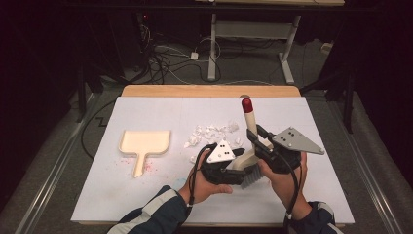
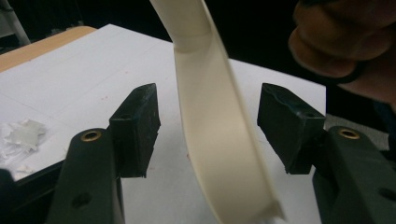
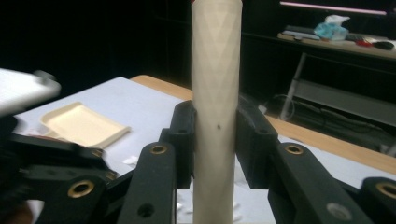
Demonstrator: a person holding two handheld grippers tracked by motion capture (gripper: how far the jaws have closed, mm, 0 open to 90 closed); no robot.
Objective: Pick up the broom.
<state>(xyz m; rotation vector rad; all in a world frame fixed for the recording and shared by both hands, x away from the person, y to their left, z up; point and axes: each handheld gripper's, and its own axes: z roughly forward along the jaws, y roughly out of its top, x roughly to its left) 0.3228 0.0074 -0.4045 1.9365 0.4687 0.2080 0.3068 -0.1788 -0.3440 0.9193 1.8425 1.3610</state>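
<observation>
Black pads of my right gripper [image 3: 215,144] pinch the cream handle [image 3: 216,93] from both sides, with no gap showing in the right gripper view. That keeps the brush [image 1: 249,146] nearly upright, red tip [image 1: 247,104] on top and bristles [image 1: 251,178] low over the white mat [image 1: 146,195], near the front edge. I judge this hold is meant to steady the brush while the other hand takes it lower down.

My left gripper [image 2: 208,128] has its jaws spread around the flat cream neck [image 2: 219,140] of the brush, where the handle widens toward the head. Both pads stand clear of it, a gap on each side, so nothing is gripped there yet. The neck runs between them at a slant, closer to the left pad [image 2: 137,126]. In the high view the two hands sit close together in front of me, the left gripper low by the brush head, the right one higher on the handle.

Farther out, paper scraps [image 1: 214,134] lie scattered on the mat just beyond the grippers. A dustpan [image 1: 144,146] lies flat well to the left of them, handle toward me, ready to receive the sweepings. I take the job as sweeping those scraps into it.
</observation>
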